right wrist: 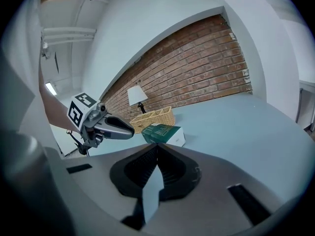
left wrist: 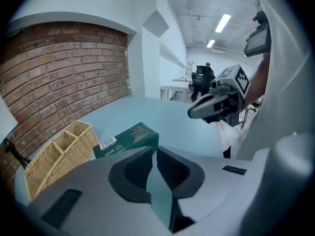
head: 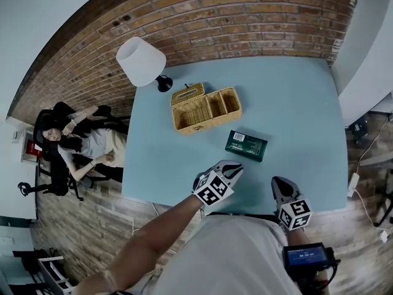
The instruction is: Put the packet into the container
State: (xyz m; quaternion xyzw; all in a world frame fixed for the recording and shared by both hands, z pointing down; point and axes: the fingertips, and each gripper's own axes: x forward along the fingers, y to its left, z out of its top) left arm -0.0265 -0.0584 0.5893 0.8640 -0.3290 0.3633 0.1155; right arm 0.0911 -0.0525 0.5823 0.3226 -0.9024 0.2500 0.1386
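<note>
Plainly, both pairs of jaws are clenched tip to tip on nothing: the left gripper (left wrist: 156, 150) in its own view, the right gripper (right wrist: 157, 146) in its own. Just past the left tips lies the packet (left wrist: 129, 139), dark green and flat on the table (left wrist: 187, 119). Its barcode end points toward the basket (left wrist: 59, 149), near it but apart. That barcode shows only in the left gripper view. The right gripper view shows the packet's white end face instead, with the basket and a lamp (right wrist: 136, 95) behind. Each gripper view catches the other gripper alongside. Only the head view shows both at the table's near edge, and a person (head: 92, 145) seated off the table's left.
</note>
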